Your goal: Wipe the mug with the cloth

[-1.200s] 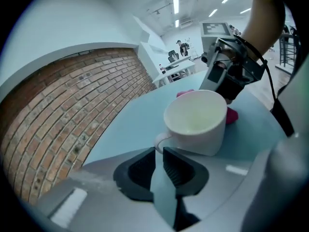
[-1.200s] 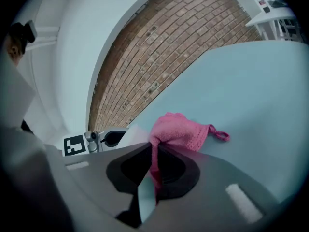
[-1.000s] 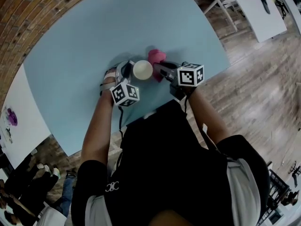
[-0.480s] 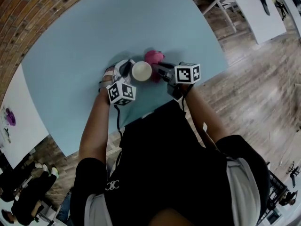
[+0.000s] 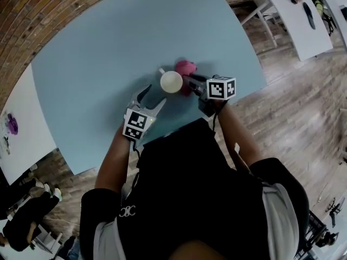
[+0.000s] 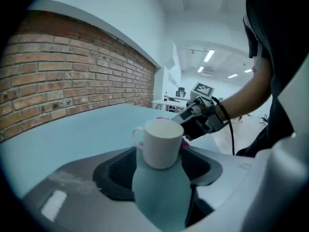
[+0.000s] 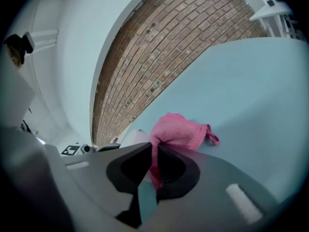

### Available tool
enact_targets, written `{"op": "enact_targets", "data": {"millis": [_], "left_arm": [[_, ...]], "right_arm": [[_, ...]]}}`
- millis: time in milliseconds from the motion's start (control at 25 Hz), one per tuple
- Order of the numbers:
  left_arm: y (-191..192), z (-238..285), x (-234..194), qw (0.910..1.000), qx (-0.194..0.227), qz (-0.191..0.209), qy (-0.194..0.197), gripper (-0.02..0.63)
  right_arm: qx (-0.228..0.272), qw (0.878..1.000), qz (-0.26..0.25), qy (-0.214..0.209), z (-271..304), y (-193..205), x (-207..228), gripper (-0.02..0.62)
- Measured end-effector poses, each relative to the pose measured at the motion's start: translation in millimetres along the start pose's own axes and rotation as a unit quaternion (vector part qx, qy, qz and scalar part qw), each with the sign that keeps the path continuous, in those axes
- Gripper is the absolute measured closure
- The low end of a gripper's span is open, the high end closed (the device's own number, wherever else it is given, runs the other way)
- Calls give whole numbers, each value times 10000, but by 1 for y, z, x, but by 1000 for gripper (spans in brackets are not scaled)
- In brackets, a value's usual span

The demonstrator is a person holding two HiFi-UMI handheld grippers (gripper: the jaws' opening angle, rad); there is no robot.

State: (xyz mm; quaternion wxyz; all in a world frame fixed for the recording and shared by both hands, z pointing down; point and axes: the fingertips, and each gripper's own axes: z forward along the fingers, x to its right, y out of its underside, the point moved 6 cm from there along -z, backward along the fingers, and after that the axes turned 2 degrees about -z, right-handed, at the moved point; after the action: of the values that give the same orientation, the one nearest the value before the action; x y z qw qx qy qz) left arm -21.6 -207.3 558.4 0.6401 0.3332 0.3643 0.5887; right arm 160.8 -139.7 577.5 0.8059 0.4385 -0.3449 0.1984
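Pink cloth (image 7: 178,132) sits clamped in your right tongs (image 5: 188,80) beside the mug (image 5: 171,82); your left tongs (image 5: 152,95) have just been opening, empty.

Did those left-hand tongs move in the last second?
Yes. The left tongs have just opened their jaws and drawn back from the mug toward the near edge of the table; nothing is between them now.

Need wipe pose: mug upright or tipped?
Upright: the mug stands base-down on the table, round rim facing up in the head view.
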Motion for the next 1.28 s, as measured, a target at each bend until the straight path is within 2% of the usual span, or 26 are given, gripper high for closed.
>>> {"op": "enact_targets", "data": {"millis": [80, 200, 360, 520, 640, 760, 840, 960, 1080, 1280], "left_arm": [[3, 10, 14, 10000, -59, 12, -8, 276], [14, 29, 27, 9992, -171, 34, -348, 213], [16, 37, 30, 9971, -156, 86, -744, 167], [17, 32, 23, 9967, -119, 16, -802, 167], [20, 26, 18, 9968, -114, -22, -795, 204], [21, 24, 15, 9976, -169, 98, -665, 207], [22, 23, 13, 9984, -236, 170, -494, 210], [26, 19, 13, 9987, -390, 312, -75, 212], [28, 15, 14, 9965, -511, 563, 356, 213], [27, 12, 13, 9937, -579, 749, 603, 213]], "right_arm": [[-120, 9997, -218, 60, 1, 1, -4, 555], [-317, 9985, -434, 70, 3, 7, -7, 555], [-651, 9954, -704, -55, 6, 16, -19, 555], [-1103, 9846, -1352, -113, 10, 29, -34, 555], [-1376, 9750, -1735, -153, 14, 35, -42, 555], [-1405, 9739, -1762, -258, 15, 33, -42, 554], [-1215, 9801, -1505, -440, 14, 23, -44, 554], [-848, 9879, -1015, -805, 16, 4, -50, 554], [-846, 9870, -897, -1029, 21, -3, -53, 555], [-1130, 9871, -830, -774, 36, 12, -36, 555]]}}
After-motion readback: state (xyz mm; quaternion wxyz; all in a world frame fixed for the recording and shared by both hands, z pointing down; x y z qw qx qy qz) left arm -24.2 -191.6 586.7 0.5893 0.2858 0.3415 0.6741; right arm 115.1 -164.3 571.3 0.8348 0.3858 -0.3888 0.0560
